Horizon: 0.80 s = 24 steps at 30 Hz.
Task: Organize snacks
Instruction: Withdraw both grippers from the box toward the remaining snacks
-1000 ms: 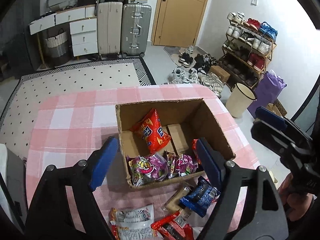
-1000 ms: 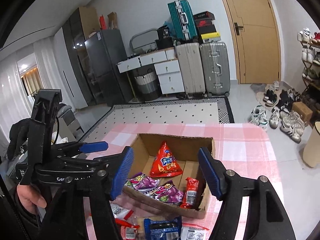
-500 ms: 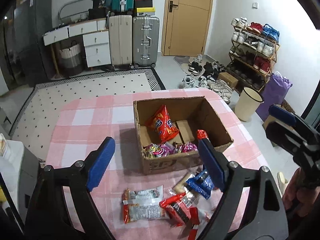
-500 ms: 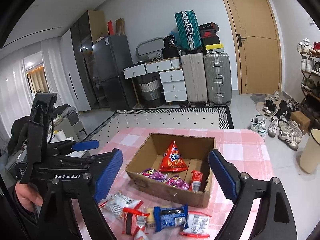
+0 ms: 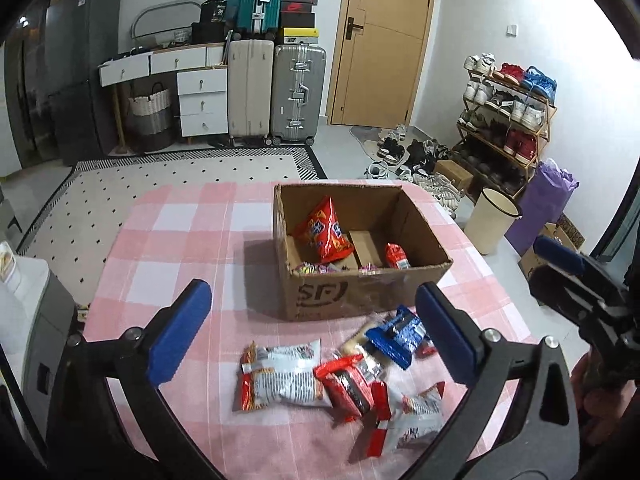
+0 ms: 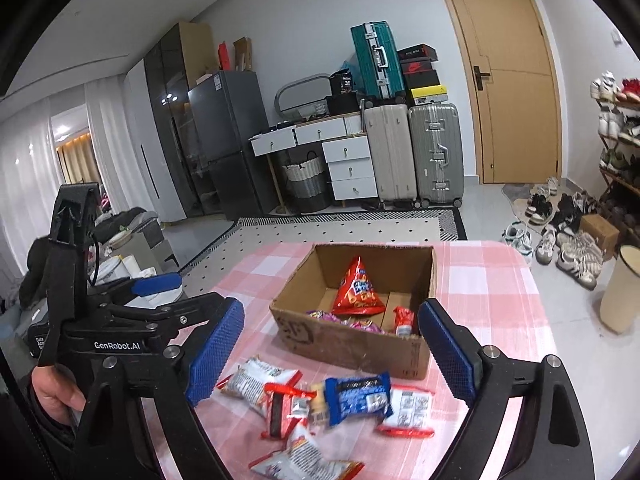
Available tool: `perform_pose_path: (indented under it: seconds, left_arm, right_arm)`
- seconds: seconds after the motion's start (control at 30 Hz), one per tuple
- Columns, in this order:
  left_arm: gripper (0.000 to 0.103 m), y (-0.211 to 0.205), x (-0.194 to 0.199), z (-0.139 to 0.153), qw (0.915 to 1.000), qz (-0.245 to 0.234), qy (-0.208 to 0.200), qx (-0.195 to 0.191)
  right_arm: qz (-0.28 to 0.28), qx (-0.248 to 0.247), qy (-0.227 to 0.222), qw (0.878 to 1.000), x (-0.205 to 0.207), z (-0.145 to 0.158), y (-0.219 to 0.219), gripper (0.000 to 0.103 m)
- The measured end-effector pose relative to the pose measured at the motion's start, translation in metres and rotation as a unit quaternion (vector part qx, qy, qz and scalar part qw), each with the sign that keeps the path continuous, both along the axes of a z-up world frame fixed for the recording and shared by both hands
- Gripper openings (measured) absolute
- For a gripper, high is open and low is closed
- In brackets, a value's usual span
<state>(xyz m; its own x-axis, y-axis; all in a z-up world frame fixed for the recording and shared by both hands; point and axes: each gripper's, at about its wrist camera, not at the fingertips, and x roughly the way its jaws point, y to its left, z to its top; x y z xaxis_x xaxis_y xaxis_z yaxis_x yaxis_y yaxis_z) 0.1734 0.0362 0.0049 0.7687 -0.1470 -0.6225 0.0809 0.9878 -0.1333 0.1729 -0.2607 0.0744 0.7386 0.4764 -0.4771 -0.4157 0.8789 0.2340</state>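
An open cardboard box [image 5: 362, 296] [image 6: 352, 344] stands on the pink checked tablecloth [image 5: 180, 240]. Inside it are a red chip bag [image 5: 324, 232] [image 6: 356, 290], purple packets [image 6: 348, 320] and a small red packet [image 5: 396, 256]. Several loose snacks lie in front of the box: a white-and-red bag [image 5: 280, 376], a blue packet [image 5: 396, 336] [image 6: 356, 396] and red packets [image 5: 348, 384]. My left gripper [image 5: 316, 336] is open and empty above the loose snacks. My right gripper [image 6: 332, 352] is open and empty, over the same pile.
The table's right edge drops to the floor by a cream bin [image 5: 492, 220] and a purple bag [image 5: 540, 204]. A shoe rack [image 5: 508, 116], suitcases [image 5: 276, 92] and a door [image 5: 380, 40] stand beyond. The right gripper's body shows at the right in the left wrist view [image 5: 580, 292].
Both grippers have pulled back and up from the box, so the box looks smaller and the loose snacks in front of it have come fully into view. Both stay open.
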Motion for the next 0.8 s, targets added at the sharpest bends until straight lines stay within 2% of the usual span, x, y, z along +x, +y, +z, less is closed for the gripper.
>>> perform_pose_path:
  seconds: [0.37,0.8]
  left_arm:
    - [0.102,0.003,-0.038,-0.035,0.9995,0.016,0.024,-0.008]
    - [0.102,0.007,-0.064,-0.048,0.9993,0.026,0.023,-0.014]
  right_arm:
    - [0.019,-0.017,0.019,0.999,-0.047,-0.037,0.006,0.097]
    - [0.037,-0.024,0.075,0.996,-0.078,-0.088,0.009,0.099]
